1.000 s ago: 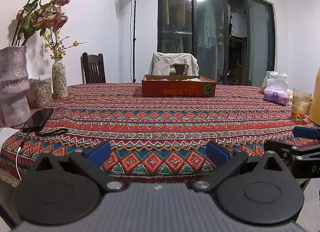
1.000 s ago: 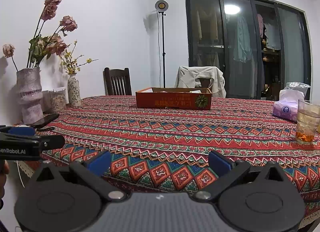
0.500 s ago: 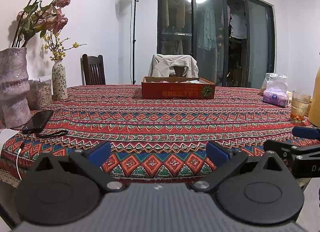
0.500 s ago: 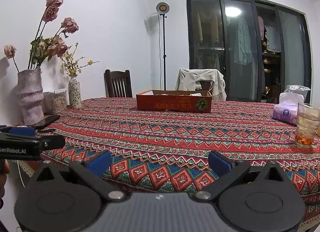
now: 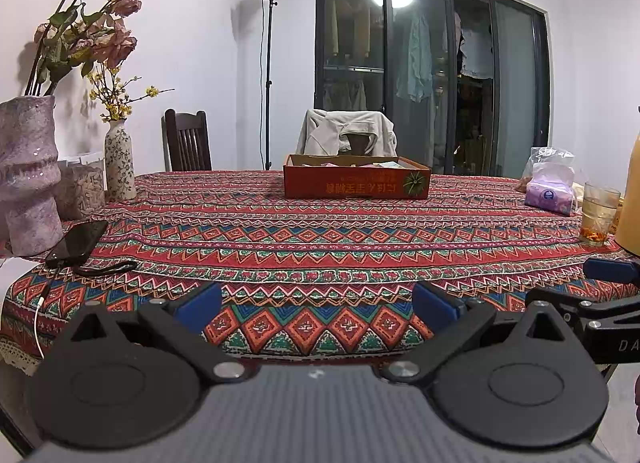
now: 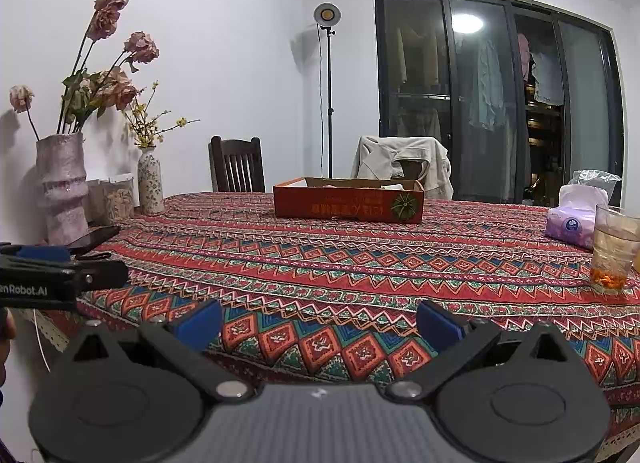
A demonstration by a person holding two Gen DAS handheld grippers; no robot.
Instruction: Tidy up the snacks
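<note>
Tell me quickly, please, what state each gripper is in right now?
Left gripper: open, holding nothing.
Right gripper: open, holding nothing.

The red box (image 5: 356, 183) sits far back on the worktop (image 5: 320, 239), and its front wall hides most of what lies inside. The writing on it is too small to read. A yellow thing (image 5: 630, 199) is cut off by the picture's right edge. The left claw (image 6: 60, 275) is cut off too.
</note>
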